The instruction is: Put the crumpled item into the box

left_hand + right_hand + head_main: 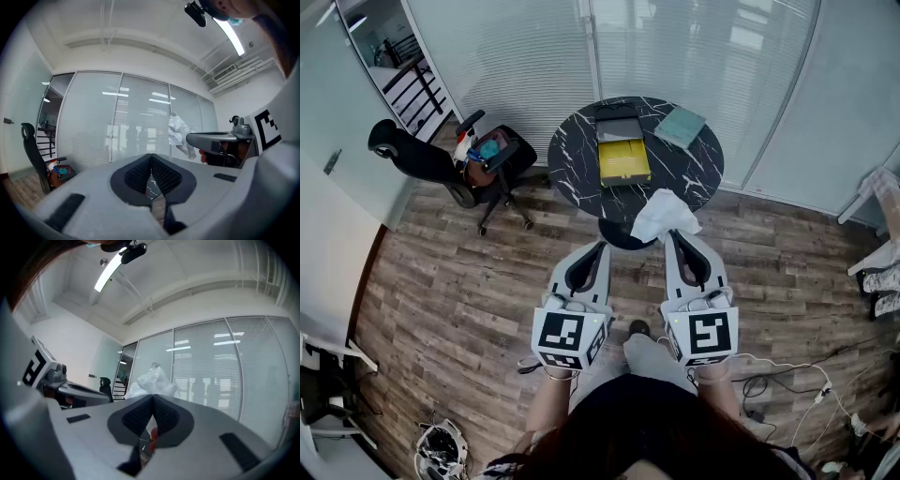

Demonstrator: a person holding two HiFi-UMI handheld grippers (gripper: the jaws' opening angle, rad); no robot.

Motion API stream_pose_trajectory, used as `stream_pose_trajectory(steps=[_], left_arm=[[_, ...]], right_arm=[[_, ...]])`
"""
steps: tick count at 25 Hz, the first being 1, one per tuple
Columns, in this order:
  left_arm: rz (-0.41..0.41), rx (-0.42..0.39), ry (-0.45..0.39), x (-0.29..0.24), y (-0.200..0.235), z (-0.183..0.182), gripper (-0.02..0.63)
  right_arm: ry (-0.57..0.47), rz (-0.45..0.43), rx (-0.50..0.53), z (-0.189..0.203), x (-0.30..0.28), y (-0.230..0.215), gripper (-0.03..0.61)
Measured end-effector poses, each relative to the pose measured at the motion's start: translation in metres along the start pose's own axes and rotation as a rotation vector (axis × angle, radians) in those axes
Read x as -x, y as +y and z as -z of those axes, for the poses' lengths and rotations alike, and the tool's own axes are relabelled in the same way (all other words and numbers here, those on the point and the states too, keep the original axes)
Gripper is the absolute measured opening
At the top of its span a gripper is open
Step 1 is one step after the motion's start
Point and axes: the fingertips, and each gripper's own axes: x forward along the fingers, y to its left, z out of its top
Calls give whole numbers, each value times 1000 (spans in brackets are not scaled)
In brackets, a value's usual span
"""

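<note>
Head view: chair (441, 164) (black) beside table (577, 155) bearing box (623, 161)

The left gripper (151, 157) points at a glass wall with shut blinds (117, 122), its two dark ribbed jaws pressed together at the tips with nothing between them. To its right the right gripper (191, 139) reaches forward with the crumpled white item (178, 133) bunched at its tip. A black office chair (32, 154) stands at the far left on a wooden floor, and a long ceiling light (232, 35) glows overhead.
</note>
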Motion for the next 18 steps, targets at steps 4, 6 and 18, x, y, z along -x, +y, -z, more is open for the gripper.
stream_pose_trajectory(steps=[4, 6, 18], left_arm=[[0, 0, 2, -8, 6, -1, 28], [-1, 0, 3, -15, 10, 0, 28], [2, 8, 15, -65, 25, 2, 28]], right_arm=[[0, 3, -14, 2, -8, -3, 23], [-2, 1, -24, 4, -15, -6, 25], [39, 18, 3, 22, -61, -32, 23]])
